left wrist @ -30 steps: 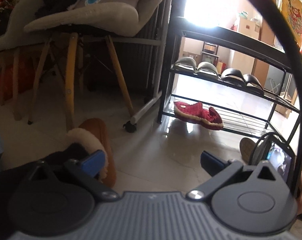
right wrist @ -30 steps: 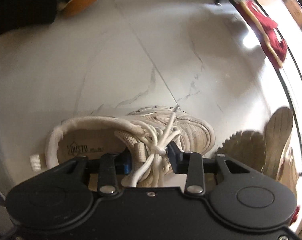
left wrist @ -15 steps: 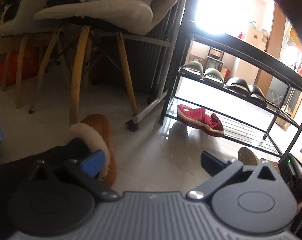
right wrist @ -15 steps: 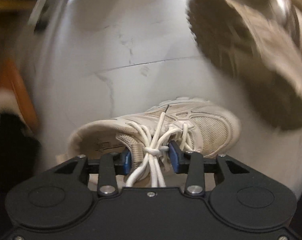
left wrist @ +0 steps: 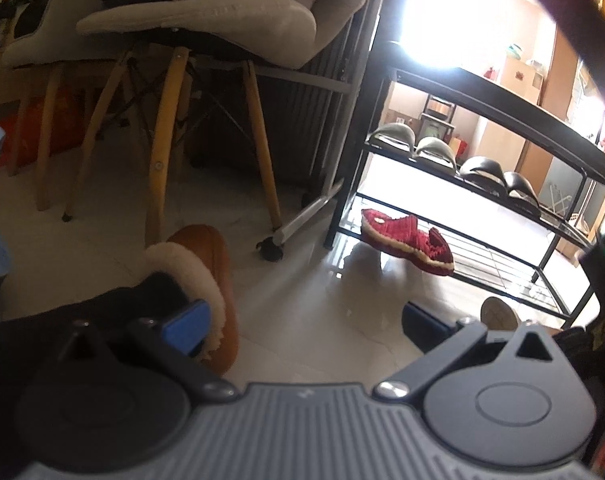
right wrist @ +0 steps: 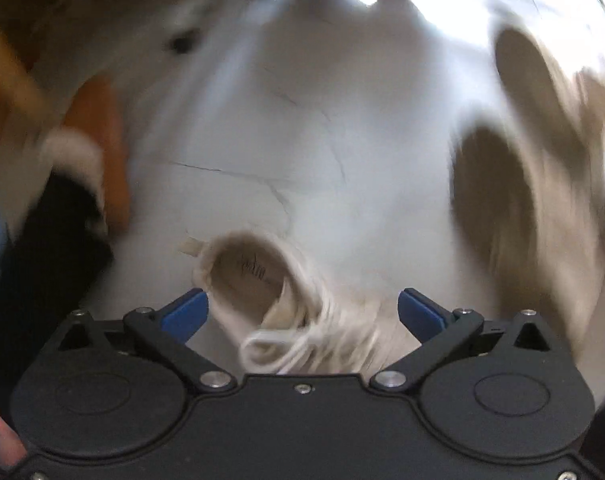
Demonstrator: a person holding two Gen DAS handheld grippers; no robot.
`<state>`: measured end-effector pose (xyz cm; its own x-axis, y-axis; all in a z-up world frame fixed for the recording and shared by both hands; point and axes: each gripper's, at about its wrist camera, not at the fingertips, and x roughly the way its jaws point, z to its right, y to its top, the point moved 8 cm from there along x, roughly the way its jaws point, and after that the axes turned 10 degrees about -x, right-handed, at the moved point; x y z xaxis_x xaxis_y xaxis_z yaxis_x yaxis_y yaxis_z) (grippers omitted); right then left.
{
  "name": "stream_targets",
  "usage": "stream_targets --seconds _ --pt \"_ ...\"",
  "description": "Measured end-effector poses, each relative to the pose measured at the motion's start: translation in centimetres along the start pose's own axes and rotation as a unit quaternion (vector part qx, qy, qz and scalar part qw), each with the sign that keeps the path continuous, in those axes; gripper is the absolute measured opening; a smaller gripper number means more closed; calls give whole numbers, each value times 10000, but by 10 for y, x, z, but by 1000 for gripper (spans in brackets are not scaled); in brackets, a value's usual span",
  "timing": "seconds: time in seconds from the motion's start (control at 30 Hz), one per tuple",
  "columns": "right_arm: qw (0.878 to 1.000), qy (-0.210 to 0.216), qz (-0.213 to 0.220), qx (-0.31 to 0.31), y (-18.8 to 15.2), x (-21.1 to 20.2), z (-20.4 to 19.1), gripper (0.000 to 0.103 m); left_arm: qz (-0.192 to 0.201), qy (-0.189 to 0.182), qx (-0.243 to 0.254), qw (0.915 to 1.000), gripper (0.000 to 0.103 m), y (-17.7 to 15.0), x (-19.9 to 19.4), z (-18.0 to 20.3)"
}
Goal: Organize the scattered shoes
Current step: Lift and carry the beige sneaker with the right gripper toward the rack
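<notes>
- On the far side of the pale floor (left wrist: 322,300): black shoe rack (left wrist: 482,152), open-fronted. Grey and black slippers sit in pairs on its middle shelf; one red slipper (left wrist: 406,240) lies on the lowest shelf. Judged the place where the loose shoes belong.
- Left of the rack: chair (left wrist: 206,60) on wooden legs, heaped with grey cushions; not part of the job.
- On the floor, right of the right-wrist view: second cream sneaker (right wrist: 534,184), tipped so its dark sole faces the camera; heavily blurred.
- Near the chair legs: brown fleece-lined slipper (left wrist: 206,272), loose on the floor and touching the left claw's near finger. Likely the next pickup.
- Directly under the right claw (right wrist: 302,312): cream sneaker (right wrist: 270,292), white laces in a loose loop, printed insole showing. It lies between the spread fingers but is not gripped. Blur hides finer detail.
- Left claw (left wrist: 302,324): fingers spread wide, holding nothing.
</notes>
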<state>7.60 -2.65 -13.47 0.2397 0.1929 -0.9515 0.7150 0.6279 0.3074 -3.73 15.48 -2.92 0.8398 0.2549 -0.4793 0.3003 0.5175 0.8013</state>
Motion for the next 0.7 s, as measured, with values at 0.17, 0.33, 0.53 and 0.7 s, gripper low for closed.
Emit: stream_targets --seconds 0.17,0.33,0.53,0.7 --pt "9751 -796 48 -2071 40 56 -42 103 112 42 150 9998 102 -1 -2 0" --pt "9857 -423 227 -1614 43 55 -48 103 46 167 38 9998 102 -1 3 -6" --pt "9887 55 367 -1455 41 49 -46 103 -32 155 210 9997 102 -9 4 1" --pt "9832 211 332 -1782 37 58 -55 103 -35 204 250 9995 102 -9 2 2"
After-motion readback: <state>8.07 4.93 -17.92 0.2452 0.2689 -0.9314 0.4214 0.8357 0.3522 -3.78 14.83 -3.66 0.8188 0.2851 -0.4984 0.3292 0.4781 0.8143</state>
